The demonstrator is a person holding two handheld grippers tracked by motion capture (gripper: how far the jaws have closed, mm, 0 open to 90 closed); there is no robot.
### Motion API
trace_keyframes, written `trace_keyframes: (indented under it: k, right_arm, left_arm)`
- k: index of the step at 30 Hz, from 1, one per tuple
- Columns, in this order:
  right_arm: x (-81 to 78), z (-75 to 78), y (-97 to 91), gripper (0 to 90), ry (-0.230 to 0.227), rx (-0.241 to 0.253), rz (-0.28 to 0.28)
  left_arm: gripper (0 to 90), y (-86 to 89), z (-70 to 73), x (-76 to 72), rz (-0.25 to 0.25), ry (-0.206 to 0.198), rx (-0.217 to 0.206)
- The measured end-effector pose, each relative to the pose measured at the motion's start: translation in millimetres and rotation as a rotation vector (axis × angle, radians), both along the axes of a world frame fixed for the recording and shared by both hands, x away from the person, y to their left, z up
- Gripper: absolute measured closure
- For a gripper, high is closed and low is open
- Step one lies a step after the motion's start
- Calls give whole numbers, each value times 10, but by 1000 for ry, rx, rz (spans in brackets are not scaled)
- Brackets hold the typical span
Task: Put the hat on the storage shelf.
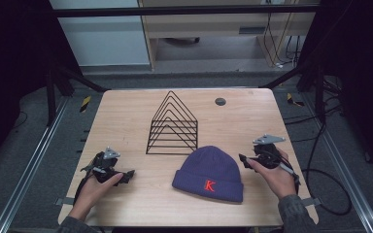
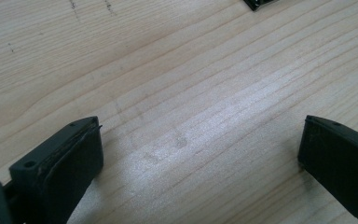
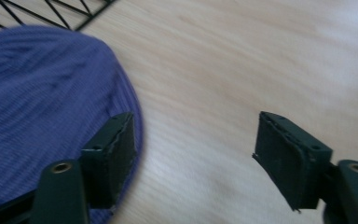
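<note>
A purple knit beanie [image 1: 209, 172] with a red letter K on its cuff lies flat near the table's front, right of centre. Behind it stands a black wire rack [image 1: 173, 125] with triangular dividers. My right gripper [image 1: 244, 161] is open just right of the beanie, low over the wood; in the right gripper view its left jaw overlaps the edge of the beanie [image 3: 42, 107] and nothing sits between the jaws. My left gripper [image 1: 127, 175] is open over bare wood at the front left, well apart from the hat. The left gripper [image 2: 200, 154] holds nothing.
The wooden table [image 1: 126, 111] has a small dark round disc [image 1: 220, 101] at the back right. A corner of the wire rack [image 3: 51, 11] shows at the top of the right gripper view. Cables [image 1: 320, 189] trail on the floor to the right.
</note>
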State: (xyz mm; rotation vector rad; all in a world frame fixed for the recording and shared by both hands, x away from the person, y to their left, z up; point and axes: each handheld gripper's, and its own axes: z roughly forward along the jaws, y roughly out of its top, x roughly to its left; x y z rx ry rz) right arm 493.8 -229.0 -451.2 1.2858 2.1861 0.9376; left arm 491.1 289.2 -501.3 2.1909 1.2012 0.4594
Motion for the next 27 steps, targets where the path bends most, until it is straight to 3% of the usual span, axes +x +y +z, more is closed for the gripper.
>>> trace_keyframes:
  k: [2,4,7,11,19,27]
  right_arm:
    - [35,57,46,336,-1,-9,12]
    - [157,183,180,415,-2,-47,68]
    - [252,211,275,456,18,-58,101]
    - [422,132,417,531,83,-61,141]
    - [489,24,638,528,122,-43,183]
    - [598,-149,883,492,186,-34,171]
  left_arm:
    - [0,0,0,0,0,0,0]
    - [0,1,0,-1,0,0,0]
    - [0,-1,-1,-5,0,-3,0]
    - [0,-4,-1,-9,-4,-2,0]
    - [0,-9,-1,-9,-5,-3,1]
    - [0,-16,-2,-18,-10,-2,0]
